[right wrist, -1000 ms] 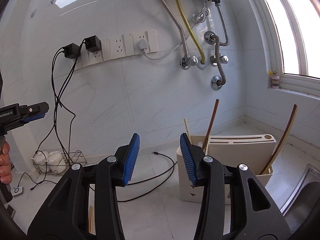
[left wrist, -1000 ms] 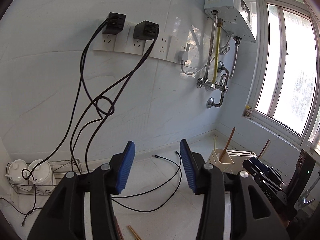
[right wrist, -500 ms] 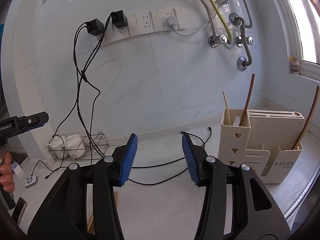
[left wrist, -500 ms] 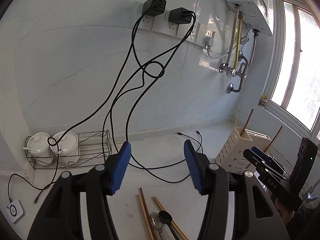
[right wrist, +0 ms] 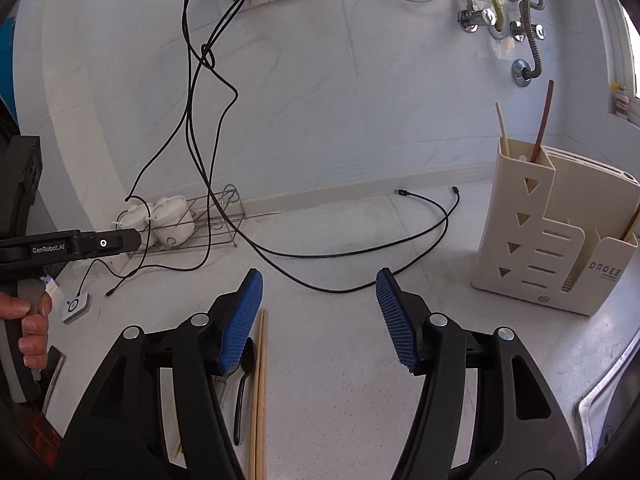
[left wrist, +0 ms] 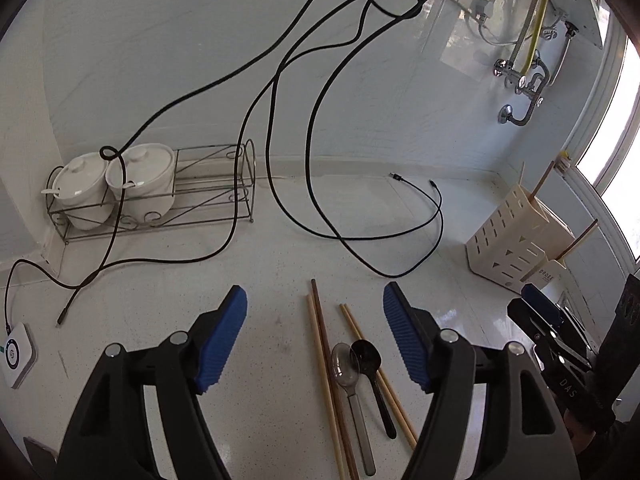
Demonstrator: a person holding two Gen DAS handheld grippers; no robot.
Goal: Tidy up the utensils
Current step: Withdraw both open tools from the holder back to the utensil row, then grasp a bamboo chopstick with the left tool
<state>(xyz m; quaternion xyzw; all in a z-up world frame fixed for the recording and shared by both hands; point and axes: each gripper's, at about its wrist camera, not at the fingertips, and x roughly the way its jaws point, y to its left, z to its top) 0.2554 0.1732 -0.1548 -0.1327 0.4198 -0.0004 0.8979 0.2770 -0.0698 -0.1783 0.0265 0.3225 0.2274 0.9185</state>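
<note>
The loose utensils, namely several long wooden chopsticks [left wrist: 320, 364], a clear plastic spoon with a grey handle [left wrist: 349, 384] and a black plastic spoon [left wrist: 370, 372], are laid in a rough bundle on the speckled white counter [left wrist: 280, 248], well apart from the cream slotted plastic utensil holder [right wrist: 552, 236], in which a few sticks are already stood upright. The left gripper [left wrist: 316, 336] is held tilted down just above this bundle with nothing between its blue pads, its jaws opening, presumably so that one piece can be straddled. The right gripper [right wrist: 318, 316] is poised between the bundle and the holder, its jaws likewise opening and empty, probably so that a piece can be taken.
</note>
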